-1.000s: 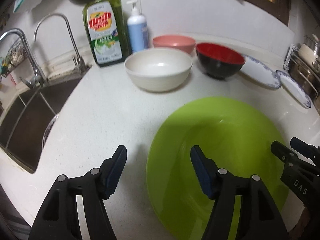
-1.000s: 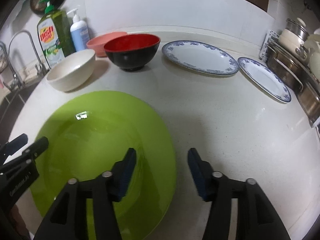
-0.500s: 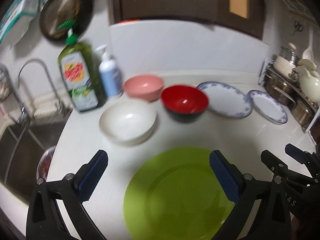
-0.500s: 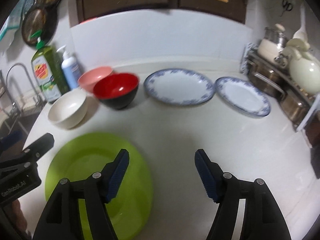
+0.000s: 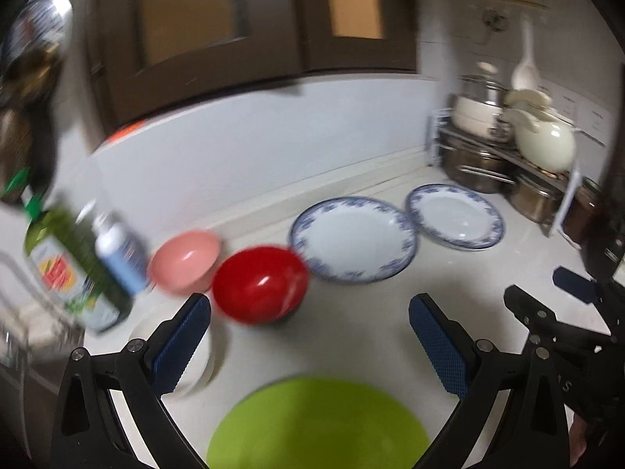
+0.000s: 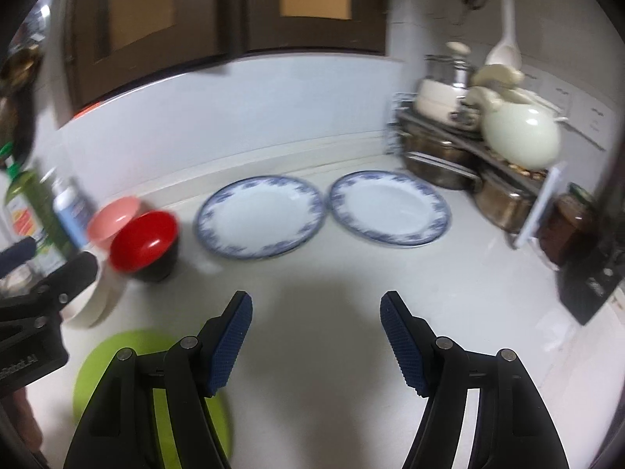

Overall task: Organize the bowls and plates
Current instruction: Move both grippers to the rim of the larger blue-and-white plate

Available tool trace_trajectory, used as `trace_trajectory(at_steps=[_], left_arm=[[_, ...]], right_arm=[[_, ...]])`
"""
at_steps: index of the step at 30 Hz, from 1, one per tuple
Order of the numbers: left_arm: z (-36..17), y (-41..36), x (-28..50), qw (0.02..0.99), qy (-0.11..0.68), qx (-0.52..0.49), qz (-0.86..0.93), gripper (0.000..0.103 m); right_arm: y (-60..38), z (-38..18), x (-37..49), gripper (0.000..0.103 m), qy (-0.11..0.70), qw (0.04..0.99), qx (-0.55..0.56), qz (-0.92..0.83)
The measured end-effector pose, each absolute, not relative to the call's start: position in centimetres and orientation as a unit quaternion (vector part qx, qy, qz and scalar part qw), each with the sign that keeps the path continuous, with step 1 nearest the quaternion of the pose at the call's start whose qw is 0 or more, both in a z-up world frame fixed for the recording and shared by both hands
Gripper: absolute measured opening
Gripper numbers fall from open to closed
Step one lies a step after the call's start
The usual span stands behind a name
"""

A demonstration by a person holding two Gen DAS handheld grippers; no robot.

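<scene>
A lime green plate [image 5: 316, 426] lies flat on the white counter, below and just in front of my left gripper [image 5: 308, 305], which hangs wide open and empty. Beyond it stand a red bowl [image 5: 259, 283], a pink bowl [image 5: 183, 260] and a cream bowl [image 5: 203, 363] partly hidden by my left finger. Two blue-rimmed plates [image 5: 353, 238] [image 5: 455, 221] lie side by side further back. My right gripper [image 6: 316, 299] is open and empty above bare counter, with the green plate [image 6: 109, 359] at its lower left. The blue-rimmed plates [image 6: 259, 215] [image 6: 390, 207] lie ahead of it.
A green dish-soap bottle [image 5: 66, 269] and a white pump bottle [image 5: 117, 258] stand at the back left near the sink. A metal rack [image 6: 441, 156] with pots and a pale green kettle [image 6: 519, 136] fills the back right corner. Dark cupboard doors hang above the backsplash.
Both grippers have opened wider, risen and drawn back from the green plate, which stays flat on the counter. The views now tilt up and take in the back wall.
</scene>
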State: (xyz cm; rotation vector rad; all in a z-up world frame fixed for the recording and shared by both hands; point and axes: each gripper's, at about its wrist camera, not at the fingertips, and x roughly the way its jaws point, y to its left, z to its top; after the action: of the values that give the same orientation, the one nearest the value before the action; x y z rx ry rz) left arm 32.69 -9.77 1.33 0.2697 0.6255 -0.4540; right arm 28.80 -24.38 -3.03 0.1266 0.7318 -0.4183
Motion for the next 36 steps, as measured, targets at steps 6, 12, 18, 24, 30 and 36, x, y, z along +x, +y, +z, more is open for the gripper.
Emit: trace_trajectory(at_steps=[6, 12, 18, 24, 30, 36], left_arm=[[3.0, -14.2, 33.9, 0.908, 0.293, 0.152, -0.259, 0.103], [4.2, -18.6, 36.1, 0.901, 0.287, 0.162, -0.283, 0.103], [4.5, -23.4, 38.4, 0.891, 0.281, 0.186, -0.304, 0.103], [3.5, -27.8, 41.5, 0.879, 0.292, 0.208, -0.313, 0.103], [1.1, -32.3, 45.0, 0.861, 0.327, 0.223, -0.321, 0.102], [-1.8, -35.8, 48.2, 0.836, 0.364, 0.235, -0.336, 0.101]], right_arm=[[-27.9, -1.7, 29.4, 0.069, 0.35, 0.901, 0.067, -0.247], [-31.5, -0.5, 30.3, 0.069, 0.345, 0.895, 0.075, -0.272], [-35.4, -0.3, 31.9, 0.069, 0.342, 0.889, 0.094, -0.29], [-39.2, -1.1, 34.0, 0.069, 0.35, 0.88, 0.112, -0.3], [-42.8, -3.0, 36.6, 0.069, 0.365, 0.866, 0.135, -0.314], [-46.0, -5.5, 39.3, 0.069, 0.382, 0.85, 0.156, -0.327]])
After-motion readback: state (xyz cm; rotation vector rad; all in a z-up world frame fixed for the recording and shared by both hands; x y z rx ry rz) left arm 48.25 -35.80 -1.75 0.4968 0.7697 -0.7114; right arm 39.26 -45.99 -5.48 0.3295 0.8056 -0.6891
